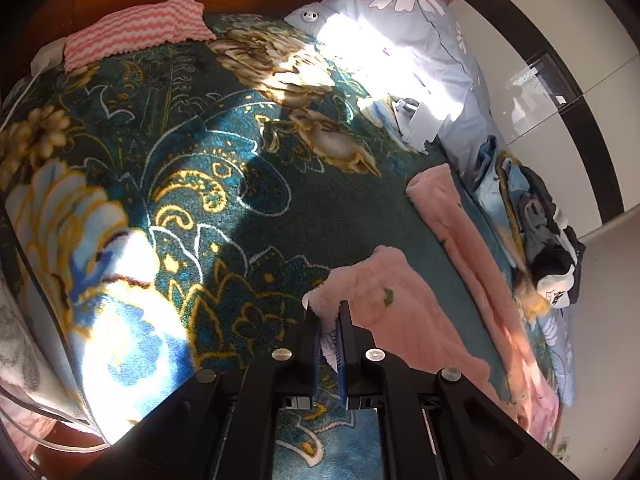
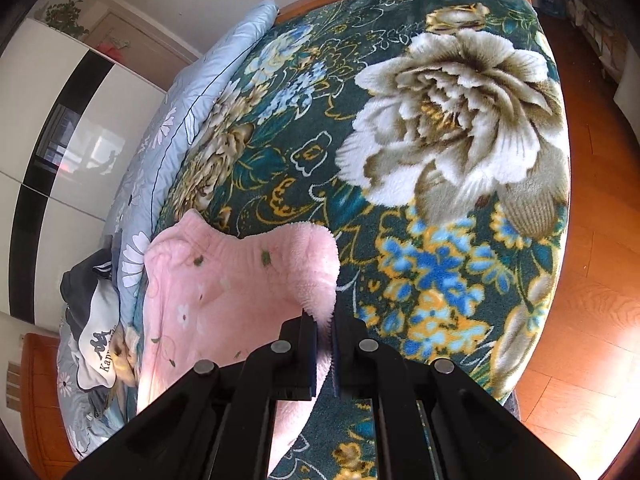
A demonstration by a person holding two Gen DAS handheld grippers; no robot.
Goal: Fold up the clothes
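A pink fleece garment (image 1: pixel 432 312) with small flower prints lies on the dark green floral blanket (image 1: pixel 208 168) that covers the bed. My left gripper (image 1: pixel 328 316) is shut on one pink edge of it and holds that edge just above the blanket. In the right wrist view the same garment (image 2: pixel 224 288) spreads to the left, and my right gripper (image 2: pixel 324 320) is shut on a fluffy folded edge of it. The blanket (image 2: pixel 440 140) fills the rest of that view.
A pile of dark, white and blue clothes (image 1: pixel 532 224) lies at the bed's right side, also in the right wrist view (image 2: pixel 96 344). A pale blue daisy-print duvet (image 1: pixel 404 28), a pink zigzag cloth (image 1: pixel 136 28), a white wardrobe (image 2: pixel 60 140) and a wooden floor (image 2: pixel 592 260) surround the bed.
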